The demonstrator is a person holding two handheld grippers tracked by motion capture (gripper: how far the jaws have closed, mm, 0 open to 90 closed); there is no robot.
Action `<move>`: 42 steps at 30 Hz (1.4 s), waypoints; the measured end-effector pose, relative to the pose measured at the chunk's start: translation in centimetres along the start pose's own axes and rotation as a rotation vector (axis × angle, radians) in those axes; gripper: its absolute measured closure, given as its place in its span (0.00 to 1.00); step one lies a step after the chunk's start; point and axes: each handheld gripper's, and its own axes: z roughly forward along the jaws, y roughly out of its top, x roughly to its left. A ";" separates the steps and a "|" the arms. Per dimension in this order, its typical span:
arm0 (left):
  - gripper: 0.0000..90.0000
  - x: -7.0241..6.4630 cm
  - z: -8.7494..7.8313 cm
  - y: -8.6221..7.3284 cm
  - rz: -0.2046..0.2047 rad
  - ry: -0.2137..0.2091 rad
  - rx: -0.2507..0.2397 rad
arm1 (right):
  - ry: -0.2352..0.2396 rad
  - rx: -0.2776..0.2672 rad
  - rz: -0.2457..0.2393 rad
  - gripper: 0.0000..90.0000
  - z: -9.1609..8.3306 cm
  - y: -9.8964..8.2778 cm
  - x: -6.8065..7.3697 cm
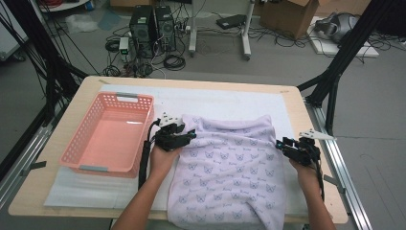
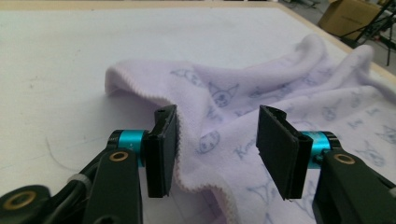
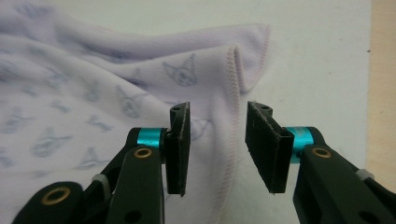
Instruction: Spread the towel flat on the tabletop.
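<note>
While lying spread over the near half of the white mat (image 1: 215, 103), just right of the pink basket (image 1: 110, 134), blanket (image 1: 230, 167) hanging a little past the near table edge. Left gripper (image 1: 189, 135) at the blanket's left hem, jaws apart, hem running between the pads (image 2: 163, 149) without being pinched. Right gripper (image 1: 281, 145) at the right hem, jaws likewise apart, stitched edge (image 3: 229, 140) standing in the gap, not clamped.

Likely troubles from here: closing on one layer only, so that the fold beneath stays behind; closing too shallow on the hem and losing it once lifted; lifting one side ahead of the other and dragging the cloth askew; sweeping the left corner against the basket; pulling toward the near edge and letting the overhang slide to the floor.
</note>
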 end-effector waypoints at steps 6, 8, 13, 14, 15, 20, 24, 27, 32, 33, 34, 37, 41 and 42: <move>0.43 -0.1 -1.4 -1.2 -0.015 -0.049 0.066 | 0.055 0.006 -0.009 0.58 -2.3 -1.0 0.7; 0.43 -0.2 -1.9 -1.7 -0.011 -0.058 0.082 | 0.064 0.012 -0.031 0.56 -2.8 -1.2 1.0; 0.43 -0.3 -2.4 -3.4 -0.007 -0.038 0.140 | 0.059 0.078 -0.061 0.53 -4.0 -2.4 1.5; 0.43 -0.4 -2.3 -3.8 0.000 -0.037 0.163 | 0.065 0.093 -0.055 0.53 -4.0 -2.7 1.5; 0.43 -0.5 -2.1 -4.2 0.007 -0.040 0.187 | 0.071 0.108 -0.054 0.52 -3.8 -3.0 1.5; 0.63 -1.8 -1.8 -4.9 0.156 0.066 0.211 | 0.009 0.194 -0.159 0.61 -2.3 -3.9 2.6; 0.94 -1.4 -1.4 -4.3 0.108 0.026 0.237 | 0.036 0.186 -0.197 0.96 -1.5 -3.4 3.3; 0.95 -0.2 -1.3 -3.9 0.013 0.076 0.158 | -0.003 0.161 -0.207 0.96 -0.4 -2.8 2.9; 0.95 1.3 -0.9 -3.7 -0.086 0.116 0.123 | -0.103 0.064 -0.155 0.97 1.1 -1.8 1.5; 0.95 1.2 -0.7 -3.5 -0.079 0.115 0.132 | -0.115 0.051 -0.138 0.96 1.3 -1.8 1.4; 0.94 1.2 -0.8 -3.5 -0.081 0.106 0.127 | -0.130 0.045 -0.134 0.96 1.5 -1.7 1.5; 0.71 1.1 -1.5 -3.3 -0.069 0.090 0.122 | -0.139 0.028 -0.127 0.79 1.0 -1.7 1.9; 0.60 0.7 -3.5 -3.9 -0.043 0.022 0.079 | -0.092 0.018 -0.125 0.69 -1.2 -1.7 2.0; 0.59 0.4 -4.1 -4.1 -0.035 0.014 0.075 | -0.078 0.018 -0.129 0.68 -1.8 -1.8 1.9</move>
